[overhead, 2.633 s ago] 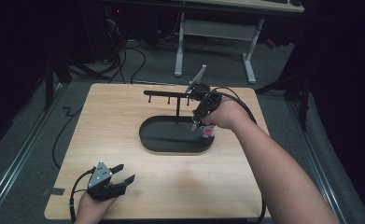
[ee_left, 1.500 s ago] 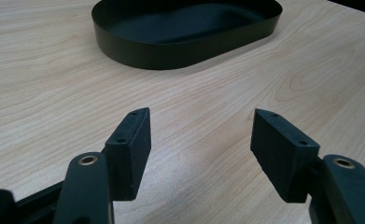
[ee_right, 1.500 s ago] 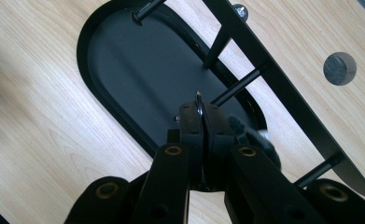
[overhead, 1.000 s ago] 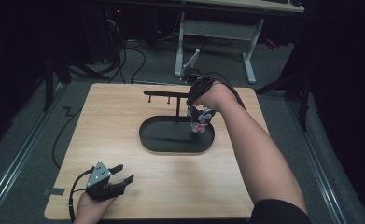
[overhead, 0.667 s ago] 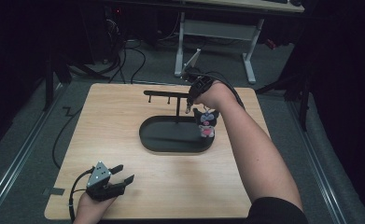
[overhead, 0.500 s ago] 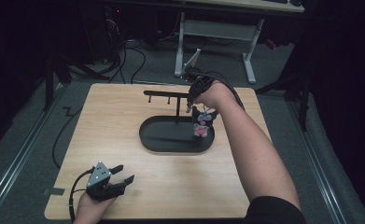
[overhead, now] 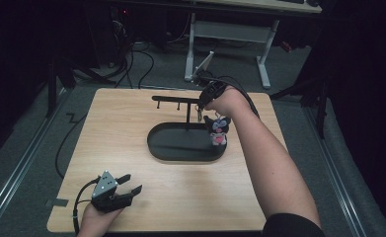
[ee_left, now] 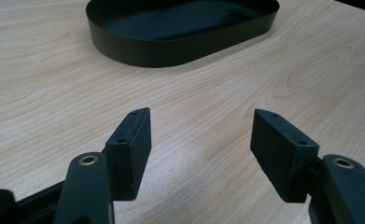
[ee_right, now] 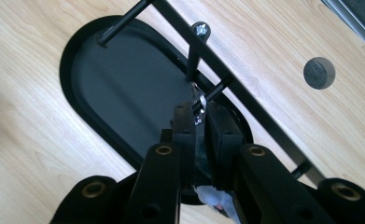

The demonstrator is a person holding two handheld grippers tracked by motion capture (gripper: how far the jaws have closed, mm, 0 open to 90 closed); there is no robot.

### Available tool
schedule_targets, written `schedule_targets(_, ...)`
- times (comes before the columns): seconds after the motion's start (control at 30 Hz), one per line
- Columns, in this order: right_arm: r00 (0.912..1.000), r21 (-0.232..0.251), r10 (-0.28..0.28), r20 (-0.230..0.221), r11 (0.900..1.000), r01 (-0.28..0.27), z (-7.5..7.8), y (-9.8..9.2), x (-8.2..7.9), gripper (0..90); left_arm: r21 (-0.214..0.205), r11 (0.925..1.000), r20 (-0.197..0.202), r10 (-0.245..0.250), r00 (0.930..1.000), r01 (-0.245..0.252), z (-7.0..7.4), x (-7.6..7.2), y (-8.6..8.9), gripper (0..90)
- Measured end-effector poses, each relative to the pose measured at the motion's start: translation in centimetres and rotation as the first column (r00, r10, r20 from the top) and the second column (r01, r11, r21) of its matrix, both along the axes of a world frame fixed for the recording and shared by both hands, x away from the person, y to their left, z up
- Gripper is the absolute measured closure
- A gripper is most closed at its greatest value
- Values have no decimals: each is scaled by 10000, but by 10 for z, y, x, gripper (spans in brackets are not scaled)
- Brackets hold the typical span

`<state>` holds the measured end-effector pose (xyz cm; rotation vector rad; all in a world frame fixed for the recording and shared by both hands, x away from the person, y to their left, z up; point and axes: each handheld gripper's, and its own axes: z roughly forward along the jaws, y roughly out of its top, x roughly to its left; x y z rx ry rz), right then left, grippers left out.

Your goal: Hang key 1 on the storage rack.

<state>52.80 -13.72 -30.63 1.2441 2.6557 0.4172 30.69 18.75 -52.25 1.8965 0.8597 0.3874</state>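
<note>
A small plush charm [overhead: 218,131], black with pink, is hanging by its metal clasp [ee_right: 198,108] just below the right gripper [ee_right: 200,111], upright.

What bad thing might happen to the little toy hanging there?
The right gripper, its jaws just easing open, has the toy keychain's ring only at a peg of the black stand. If the ring is not fully on, the toy may drop into the black tray. Pulling the gripper away might also snag the ring.
</note>
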Motion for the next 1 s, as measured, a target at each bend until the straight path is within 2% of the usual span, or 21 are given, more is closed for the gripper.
schedule_targets(0.13,9998,65,-116,131,9999,115,3,-6,-10,801,64,9999,36,-111,9999,111,0,1,-2,388)
schedule_targets(0.23,9994,284,-304,167,9991,299,5,-12,-20,769,144,9997,25,-217,9998,217,0,2,-4,387)
schedule_targets(0.43,9983,472,-346,468,9984,324,1,-24,-42,684,200,9993,31,-317,9995,316,0,1,-8,386)
schedule_targets(0.53,9960,781,-608,648,9954,556,-2,-31,-54,642,220,9991,-4,-371,9993,371,-1,1,-9,385)
schedule_targets(0.6,9945,1008,-493,927,9941,399,-5,-38,-61,605,291,9986,-39,-439,9990,440,-1,0,-10,385)
schedule_targets(0.67,9916,1203,-539,1178,9920,396,-9,-44,-72,562,256,9987,-32,-433,9991,433,-2,0,-11,385)
schedule_targets(0.8,9819,2076,-880,1675,9768,521,-19,-59,-97,520,205,9990,-141,-397,9991,400,-4,0,-8,385)
schedule_targets(0.83,9771,2096,-860,1948,9768,442,-23,-62,-103,510,199,9991,-162,-363,9992,366,-5,0,-7,385)
schedule_targets(0.9,9740,2308,-852,2100,9724,353,-32,-68,-116,485,185,9993,-167,-326,9993,329,-5,-1,-6,385)
schedule_targets(1.0,9621,2445,-995,2540,9690,357,-49,-77,-135,462,132,9995,-146,-277,9995,279,-4,-1,-6,384)
